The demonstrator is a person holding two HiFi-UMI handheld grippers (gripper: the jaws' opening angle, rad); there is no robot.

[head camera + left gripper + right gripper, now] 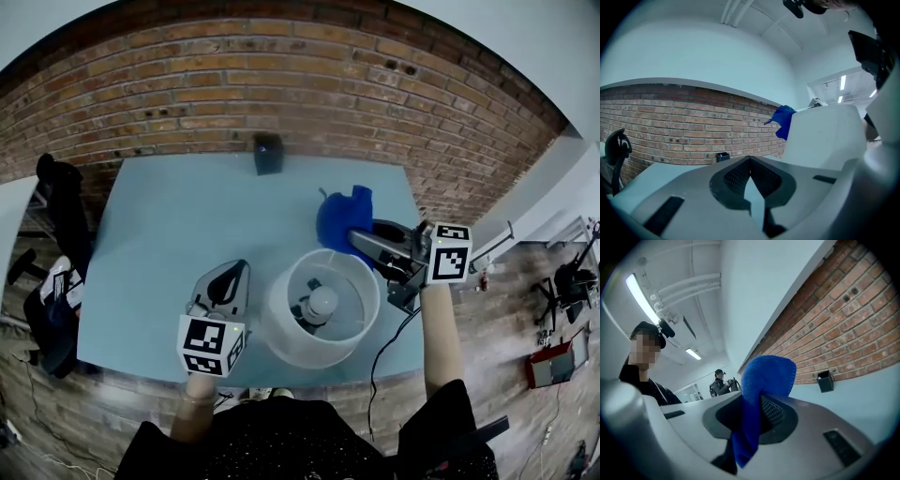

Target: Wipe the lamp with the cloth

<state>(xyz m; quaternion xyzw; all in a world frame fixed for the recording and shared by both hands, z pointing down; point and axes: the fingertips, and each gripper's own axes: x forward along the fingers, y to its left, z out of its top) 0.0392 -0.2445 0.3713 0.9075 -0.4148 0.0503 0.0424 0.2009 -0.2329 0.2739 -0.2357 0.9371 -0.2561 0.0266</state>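
Closest to the table's front edge, the left gripper point(234, 272) is held just left of the lamp, its jaws pressed together on nothing. Beside it the lamp with the white drum-shaped shade point(322, 319) is stood on the pale blue table point(169, 234), its bulb seen down through the open top. Just beyond the shade's far rim the bright blue textured cloth point(342, 217) is pinched between the jaws of the right gripper point(358, 238), with a fold bunched above the jaws and a tail hung below. Whether the cloth touches the shade cannot be told. By this showing, the wipe is judged to be at or near its start. It is best done with the loose fold, not the hard jaw tips, laid against the shade and drawn round the wall under light pressure, since a thin shade is likely to be dented or the lamp tipped. The empty left gripper could be set against the near wall to steady it. Farther back a small black box point(268, 154) is stood at the table's far edge, before the red brick wall point(281, 84).
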